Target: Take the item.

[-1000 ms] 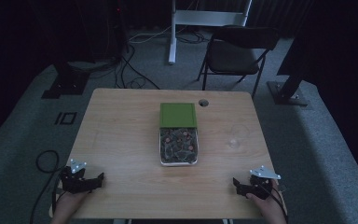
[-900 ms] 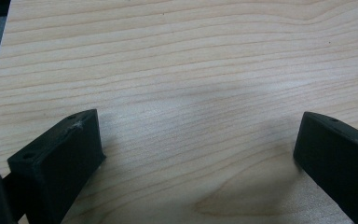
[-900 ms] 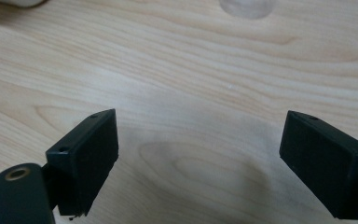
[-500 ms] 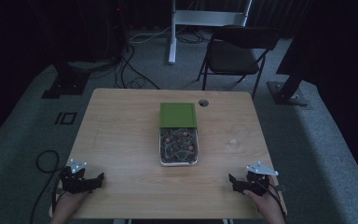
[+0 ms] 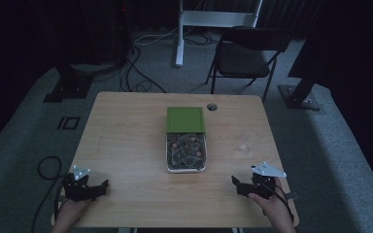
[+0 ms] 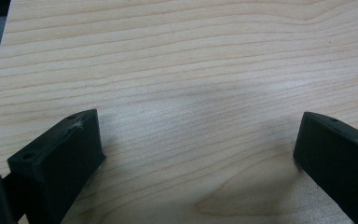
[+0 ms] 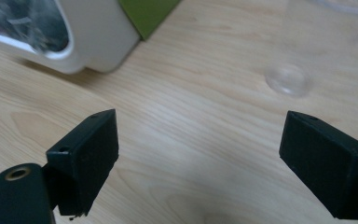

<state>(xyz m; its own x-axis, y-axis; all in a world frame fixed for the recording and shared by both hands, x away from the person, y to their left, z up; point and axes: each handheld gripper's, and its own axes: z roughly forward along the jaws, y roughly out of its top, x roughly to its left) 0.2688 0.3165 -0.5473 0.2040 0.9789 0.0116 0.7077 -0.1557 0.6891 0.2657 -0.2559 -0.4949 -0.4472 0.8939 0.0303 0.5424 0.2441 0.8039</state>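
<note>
My right gripper (image 5: 245,187) gapes wide, empty, at the table's (image 5: 126,145) 5 o'clock; left gripper (image 5: 94,188) likewise at 7. White tray (image 5: 186,167) and green lid (image 5: 185,119) sit centre. Right gripper view catches a clear cup (image 7: 286,79) at 1 o'clock, faint from above.

This looks like a recording studio or lab space rather than a home. A plain light wooden desk (image 5: 126,145) with a round cable hole (image 5: 211,106) at its twelve o'clock edge stands alone on grey carpet (image 5: 340,145), ringed by darkness. At twelve o'clock rises a white metal stand (image 5: 179,34); at one o'clock sits a black folding chair (image 5: 245,56). Black cables (image 5: 138,73) snake over the floor at eleven o'clock beside a black stand base (image 5: 65,90), and another black stand base (image 5: 298,97) sits at two o'clock.
</note>
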